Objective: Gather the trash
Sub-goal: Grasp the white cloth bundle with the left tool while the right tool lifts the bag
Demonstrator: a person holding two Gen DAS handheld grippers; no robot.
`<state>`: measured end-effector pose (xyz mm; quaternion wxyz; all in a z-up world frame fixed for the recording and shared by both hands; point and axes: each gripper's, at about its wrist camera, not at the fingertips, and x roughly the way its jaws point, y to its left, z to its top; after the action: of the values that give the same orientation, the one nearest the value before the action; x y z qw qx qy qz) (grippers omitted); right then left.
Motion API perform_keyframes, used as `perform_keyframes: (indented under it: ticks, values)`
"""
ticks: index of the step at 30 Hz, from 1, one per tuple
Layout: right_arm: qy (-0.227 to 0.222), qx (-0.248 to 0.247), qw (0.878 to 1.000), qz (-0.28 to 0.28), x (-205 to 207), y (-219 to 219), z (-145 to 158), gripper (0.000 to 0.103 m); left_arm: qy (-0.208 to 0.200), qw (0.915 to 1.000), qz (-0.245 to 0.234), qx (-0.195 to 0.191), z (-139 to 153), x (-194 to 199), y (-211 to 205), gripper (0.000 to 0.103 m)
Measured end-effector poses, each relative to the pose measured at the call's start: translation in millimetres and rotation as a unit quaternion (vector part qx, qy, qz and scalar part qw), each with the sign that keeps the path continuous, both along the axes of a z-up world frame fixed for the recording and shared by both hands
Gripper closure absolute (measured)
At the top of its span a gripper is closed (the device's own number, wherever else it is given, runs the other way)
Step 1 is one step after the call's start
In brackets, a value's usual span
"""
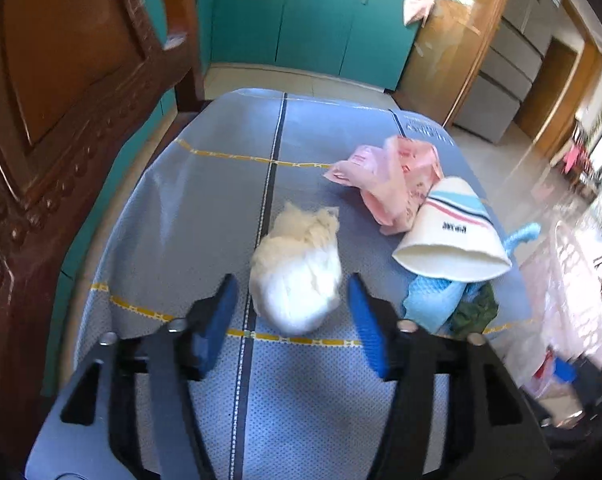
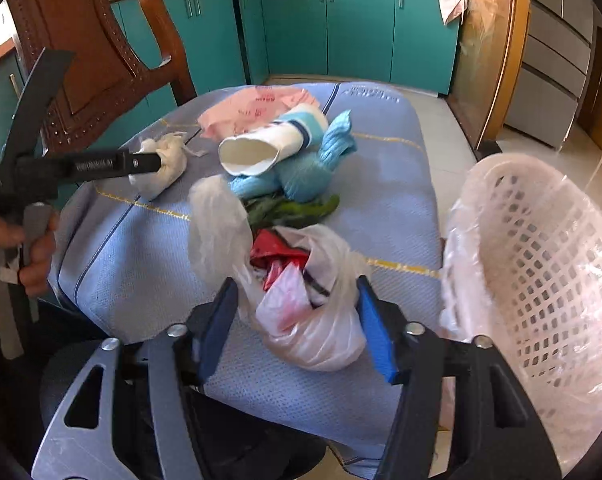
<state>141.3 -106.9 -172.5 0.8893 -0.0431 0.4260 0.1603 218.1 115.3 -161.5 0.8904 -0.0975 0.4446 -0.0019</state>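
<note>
Tongs first: left gripper stood spread, pads either side of the white wad at lower centre, gap visible on both sides, nothing pinched. Right gripper also spread, straddling the clear bag of red scraps at lower centre; right pad looked very near the film, contact unclear. Both items lay on the blue cushion. Paper cup, pink bag and blue bag sat further up the frame, middle to right. Lined white basket stood at right edge, just beside the cushion. My read: close on the bag's bunched neck, not loose film, lift clear, then swing right over the basket rim before letting go.
</note>
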Motion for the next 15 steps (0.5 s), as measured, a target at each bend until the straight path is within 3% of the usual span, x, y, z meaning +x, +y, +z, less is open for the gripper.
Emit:
perform_keyframes:
  ticks: [3,7,8,12,15]
  values:
    - [0.001,-0.002,1.000,0.001,-0.3,3.0,-3.8,0.054,0.005,1.0000,0.001,0.002,-1.8,6.3,-3.1,0.028]
    - [0.003,0.000,1.000,-0.001,0.6,4.8,-6.6,0.054,0.012,0.9996,-0.004,0.025,-5.7,15.8,-14.5,0.028]
    - [0.004,0.001,1.000,-0.002,0.8,5.4,-7.3,0.054,0.014,0.9994,-0.006,0.032,-7.8,17.0,-17.0,0.030]
    - [-0.002,-0.008,1.000,-0.001,-0.9,10.1,-8.1,0.054,0.029,0.9966,-0.009,0.077,-16.4,16.9,-26.9,0.056]
    - [-0.007,-0.012,1.000,0.002,-4.3,12.7,-8.4,0.063,0.026,0.9956,-0.015,0.089,-17.2,14.8,-28.4,0.066]
